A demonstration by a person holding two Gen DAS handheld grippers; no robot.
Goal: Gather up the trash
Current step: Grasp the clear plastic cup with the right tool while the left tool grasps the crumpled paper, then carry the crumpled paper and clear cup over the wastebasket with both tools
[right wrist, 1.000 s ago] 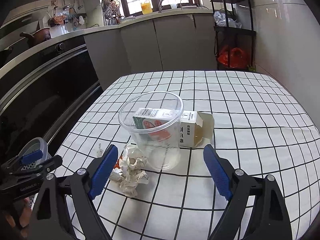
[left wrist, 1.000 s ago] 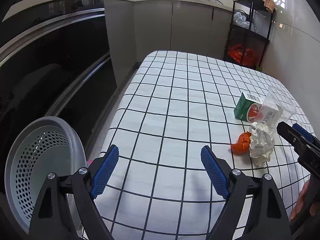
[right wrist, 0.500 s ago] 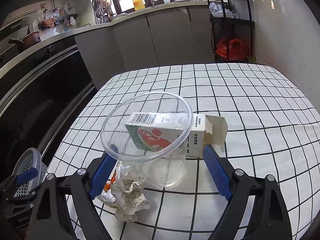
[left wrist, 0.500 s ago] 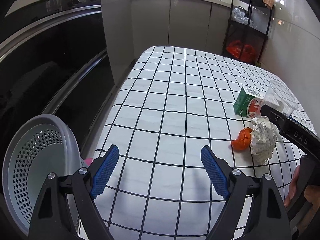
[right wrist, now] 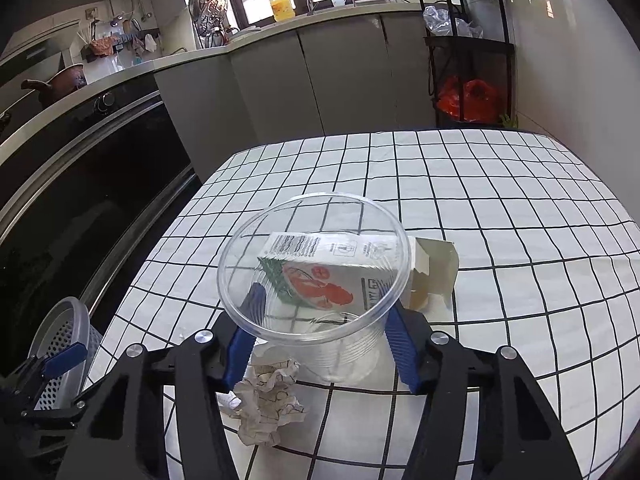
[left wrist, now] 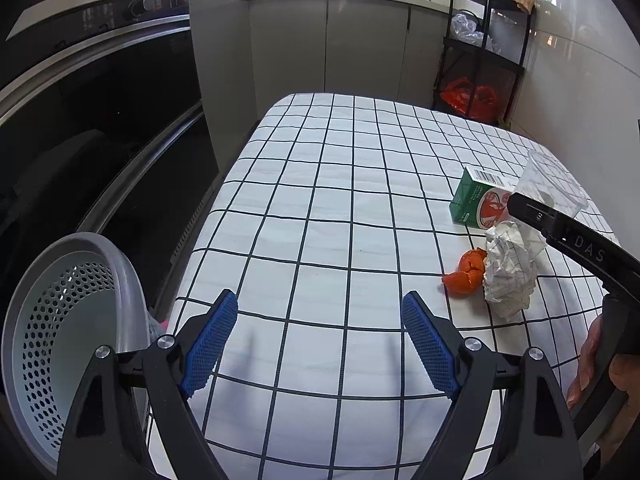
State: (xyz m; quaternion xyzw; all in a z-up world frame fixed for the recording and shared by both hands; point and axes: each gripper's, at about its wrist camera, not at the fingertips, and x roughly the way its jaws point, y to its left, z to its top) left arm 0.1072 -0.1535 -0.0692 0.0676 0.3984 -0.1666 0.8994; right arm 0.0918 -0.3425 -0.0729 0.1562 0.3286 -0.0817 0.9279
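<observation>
A clear plastic cup [right wrist: 316, 280] stands on the checked tablecloth [right wrist: 500, 208], and my right gripper [right wrist: 324, 336] has its blue pads on either side of the cup, closed in against its wall. Behind the cup lies a green and white carton [right wrist: 360, 268]. A crumpled paper ball [right wrist: 268, 404] lies at the cup's near left. In the left wrist view, the cup [left wrist: 556, 184], carton [left wrist: 478, 200], paper ball [left wrist: 510, 268] and an orange peel [left wrist: 466, 276] sit at the right. My left gripper [left wrist: 320, 344] is open and empty over the table's near left part.
A grey perforated bin [left wrist: 68, 344] stands off the table's left edge, also in the right wrist view [right wrist: 64, 336]. A dark oven front [left wrist: 100, 120] runs along the left. A black shelf rack [left wrist: 488, 52] with an orange bag stands at the far right.
My right gripper moved forward around the clear cup and its pads closed in on it. My left gripper stayed open and shifted only slightly.
</observation>
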